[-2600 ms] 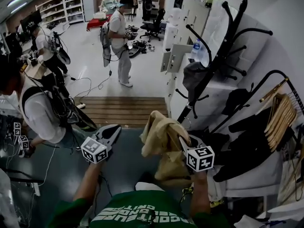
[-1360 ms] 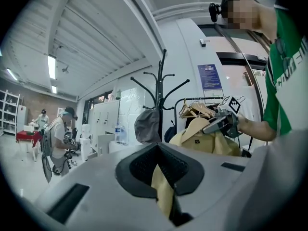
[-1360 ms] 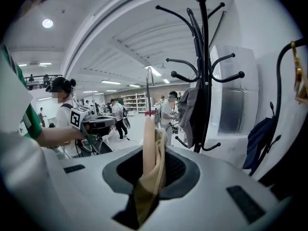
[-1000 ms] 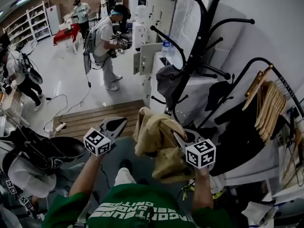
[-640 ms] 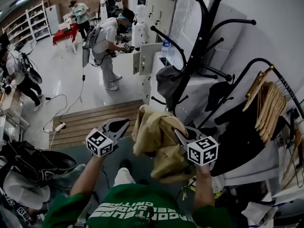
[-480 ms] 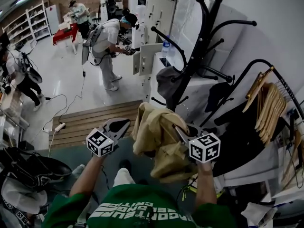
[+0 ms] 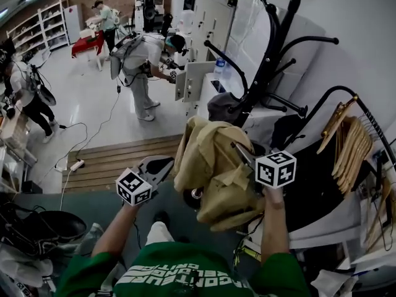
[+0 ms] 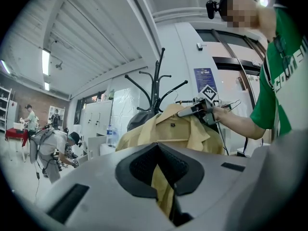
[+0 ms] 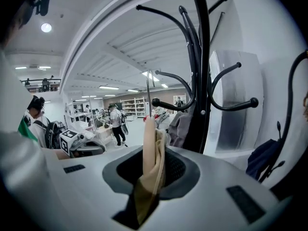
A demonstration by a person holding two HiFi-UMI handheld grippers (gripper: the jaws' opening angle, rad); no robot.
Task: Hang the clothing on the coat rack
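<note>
A tan shirt [image 7: 210, 159] hangs bunched from my right gripper [image 7: 242, 154], which is shut on its collar area. In the right gripper view the fabric [image 9: 153, 162] stands up between the jaws, with a thin metal rod above it. The black coat rack [image 7: 267, 54] stands just beyond, and its curved hooks [image 9: 202, 81] are close ahead of the right gripper. A grey cap [image 7: 223, 107] hangs on a lower hook. My left gripper [image 7: 162, 164] sits beside the shirt's left edge with a narrow gap between its jaws. The shirt [image 8: 178, 129] shows through that gap.
A clothes rail with wooden hangers [image 7: 352, 144] and dark garments [image 7: 315, 184] stands right of the rack. White lockers [image 7: 204, 23] line the wall behind. A wooden step [image 7: 117, 153] lies ahead on the left. Several people [image 7: 145, 60] work on the hall floor.
My right gripper has lifted the shirt higher and closer to the coat rack. The left gripper has stayed low beside it. A person in the hall has bent forward.
</note>
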